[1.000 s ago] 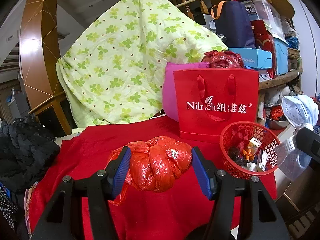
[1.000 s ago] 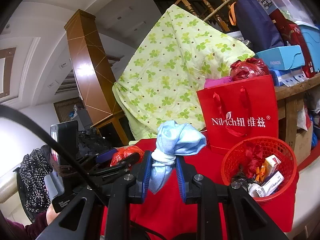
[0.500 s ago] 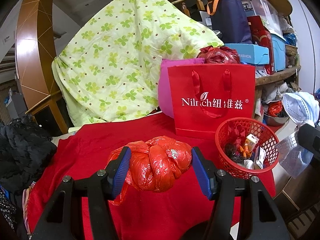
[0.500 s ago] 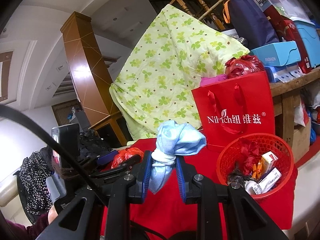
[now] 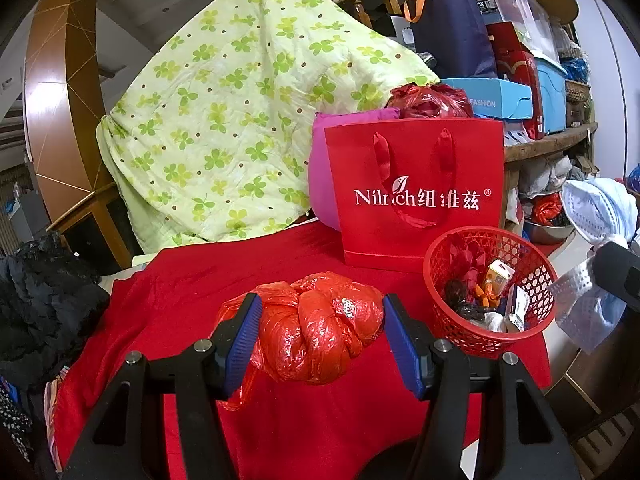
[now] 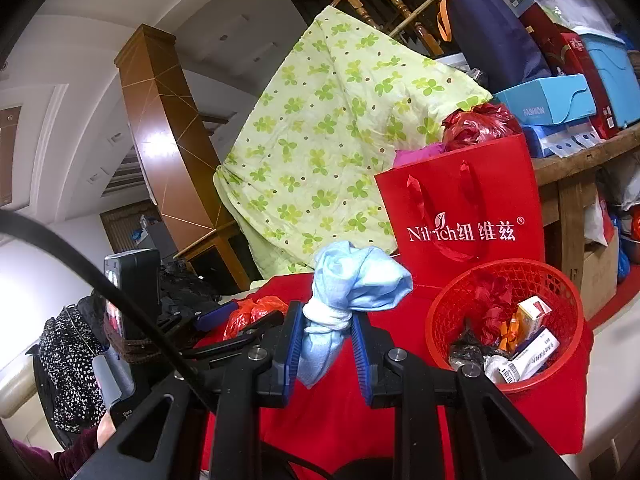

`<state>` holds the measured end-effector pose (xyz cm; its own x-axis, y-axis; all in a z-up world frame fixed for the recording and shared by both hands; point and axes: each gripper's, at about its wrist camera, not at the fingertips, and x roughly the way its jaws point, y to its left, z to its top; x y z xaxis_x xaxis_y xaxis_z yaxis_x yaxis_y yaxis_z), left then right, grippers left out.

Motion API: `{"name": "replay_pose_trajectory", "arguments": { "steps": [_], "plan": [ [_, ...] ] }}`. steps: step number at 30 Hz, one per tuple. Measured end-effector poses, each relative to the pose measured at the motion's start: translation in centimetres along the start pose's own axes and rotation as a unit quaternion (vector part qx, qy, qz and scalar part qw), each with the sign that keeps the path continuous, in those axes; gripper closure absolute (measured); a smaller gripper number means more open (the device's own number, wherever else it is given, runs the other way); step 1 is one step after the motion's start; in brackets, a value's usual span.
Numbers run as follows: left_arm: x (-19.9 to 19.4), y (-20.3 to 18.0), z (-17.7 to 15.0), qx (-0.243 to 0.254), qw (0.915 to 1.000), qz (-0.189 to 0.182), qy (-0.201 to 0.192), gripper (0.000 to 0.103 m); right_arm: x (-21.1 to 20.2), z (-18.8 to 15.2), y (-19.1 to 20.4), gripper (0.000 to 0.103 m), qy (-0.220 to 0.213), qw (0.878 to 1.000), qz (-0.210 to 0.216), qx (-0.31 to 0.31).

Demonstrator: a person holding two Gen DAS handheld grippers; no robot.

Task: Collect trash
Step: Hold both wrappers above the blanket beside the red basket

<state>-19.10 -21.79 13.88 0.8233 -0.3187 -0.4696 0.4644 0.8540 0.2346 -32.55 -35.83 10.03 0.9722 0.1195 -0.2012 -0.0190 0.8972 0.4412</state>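
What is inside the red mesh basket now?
The red mesh basket holds crumpled red plastic, an orange-and-white box, a white labelled box and dark plastic. Anything beneath this pile is covered.

red bag wad: I see crumpled, knotted plastic — pinched between my left pads, above the red cloth
blue cloth knot: pale, bunched — squeezed in my right jaws beside the red basket of trash
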Motion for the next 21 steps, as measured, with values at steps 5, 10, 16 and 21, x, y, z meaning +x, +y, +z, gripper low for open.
{"name": "replay_pose_trajectory", "arguments": {
  "steps": [5, 10, 16, 21],
  "plan": [
    [0.1, -0.2, -0.1, 0.002, 1.0000, -0.002, 0.002, 0.040, 0.0, -0.2, -0.3, 0.078, 0.001, 1.000, -0.001, 0.004],
    [0.3, -0.3, -0.2, 0.006, 1.0000, -0.005, 0.005, 0.040, -0.1, -0.2, -0.6, 0.078, 0.002, 1.000, -0.002, 0.007],
    [0.5, -0.7, -0.4, 0.010, 0.9999, -0.007, 0.008, 0.040, -0.1, -0.4, -0.9, 0.078, 0.003, 1.000, -0.005, 0.010],
    [0.7, -0.8, -0.4, 0.013, 0.9998, -0.009, 0.010, 0.040, -0.2, -0.4, -1.1, 0.078, 0.003, 1.000, -0.006, 0.014]
  ]
}}
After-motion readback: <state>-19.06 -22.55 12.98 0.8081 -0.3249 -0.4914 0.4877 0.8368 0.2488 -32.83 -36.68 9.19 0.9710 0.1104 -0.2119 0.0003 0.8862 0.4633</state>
